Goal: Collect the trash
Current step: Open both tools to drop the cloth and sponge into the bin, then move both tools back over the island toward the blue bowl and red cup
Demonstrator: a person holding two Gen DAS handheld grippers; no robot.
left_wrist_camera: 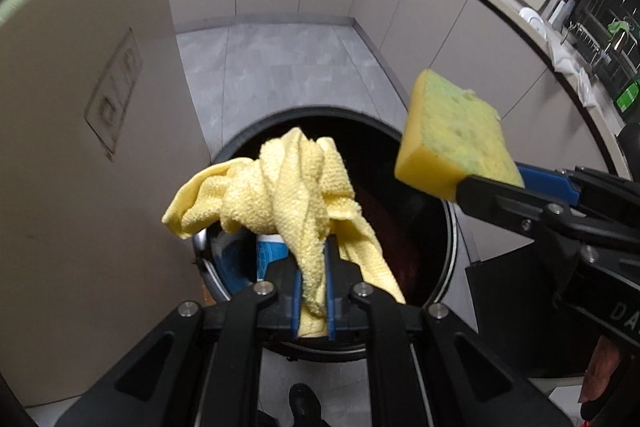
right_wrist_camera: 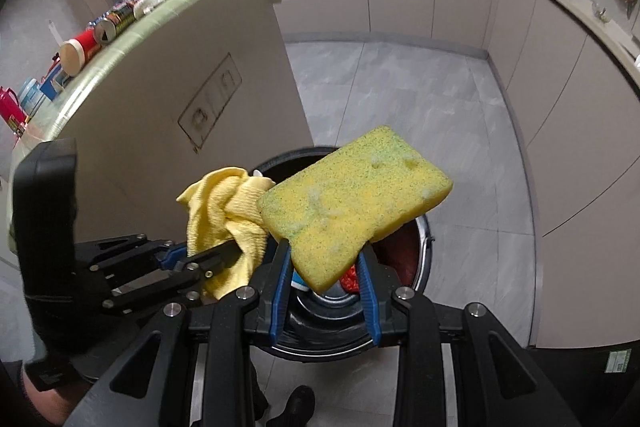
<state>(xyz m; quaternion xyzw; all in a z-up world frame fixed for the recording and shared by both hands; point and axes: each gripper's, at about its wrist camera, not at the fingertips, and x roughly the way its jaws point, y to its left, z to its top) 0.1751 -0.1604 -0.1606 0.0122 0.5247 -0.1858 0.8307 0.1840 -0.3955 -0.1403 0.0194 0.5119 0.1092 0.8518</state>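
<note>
Hovering over: round black trash bin (left_wrist_camera: 448, 227) on the grey tile floor, beside the kitchen island (right_wrist_camera: 168, 75)
Left gripper (left_wrist_camera: 313, 291): clamped on a crumpled yellow cloth (left_wrist_camera: 280, 187), above the bin's mouth
Right gripper (right_wrist_camera: 326, 267): pinching a yellow-green sponge (right_wrist_camera: 352, 203), tilted, just beside the cloth
Inside bin: blue-and-white packaging (left_wrist_camera: 272, 255), something red (right_wrist_camera: 352, 281)

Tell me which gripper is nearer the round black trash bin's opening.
Left, though only slightly. The left gripper, clamping the crumpled yellow cloth, hangs directly above the round black trash bin. The right gripper holds the yellow-green sponge nearer its rim.
</note>
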